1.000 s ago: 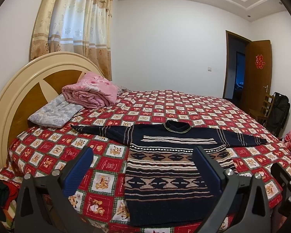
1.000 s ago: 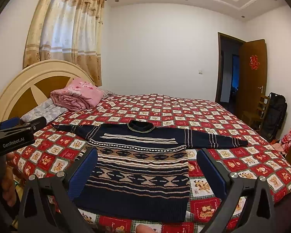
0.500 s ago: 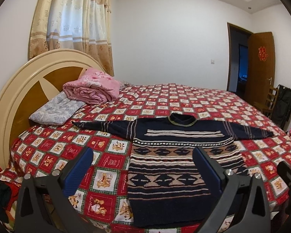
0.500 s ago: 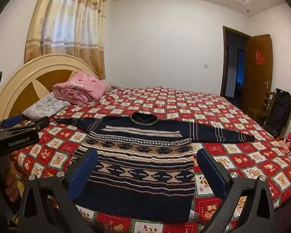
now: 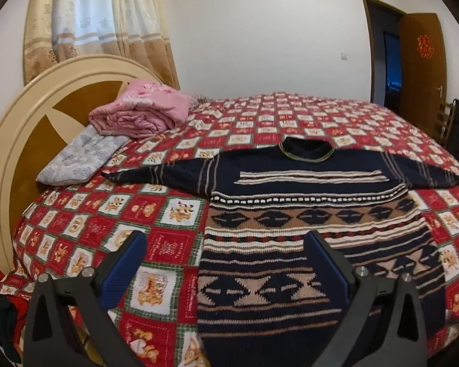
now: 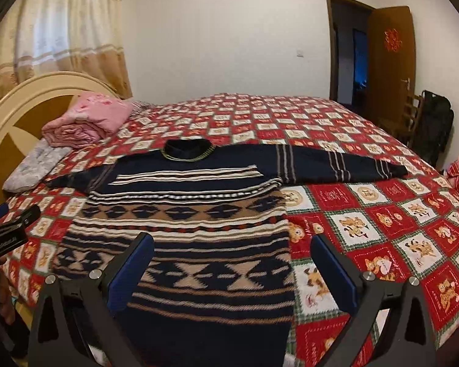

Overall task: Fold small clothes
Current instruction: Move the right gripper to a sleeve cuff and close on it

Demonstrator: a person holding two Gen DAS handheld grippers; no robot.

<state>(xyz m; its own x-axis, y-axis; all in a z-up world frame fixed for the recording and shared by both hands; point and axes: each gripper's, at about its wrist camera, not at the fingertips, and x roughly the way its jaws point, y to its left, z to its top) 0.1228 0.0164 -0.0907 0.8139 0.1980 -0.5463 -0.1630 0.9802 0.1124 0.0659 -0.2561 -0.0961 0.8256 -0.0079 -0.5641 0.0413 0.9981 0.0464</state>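
A dark patterned sweater [image 5: 306, 214] lies flat on the bed [image 5: 290, 116], collar at the far end, hem near, sleeves spread left and right. The left claw [image 5: 226, 263] and the right claw [image 6: 232, 263] hover spread wide and empty above its near hem corners.

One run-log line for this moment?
left gripper open | right gripper open | sweater flat on bed, unfolded, untouched
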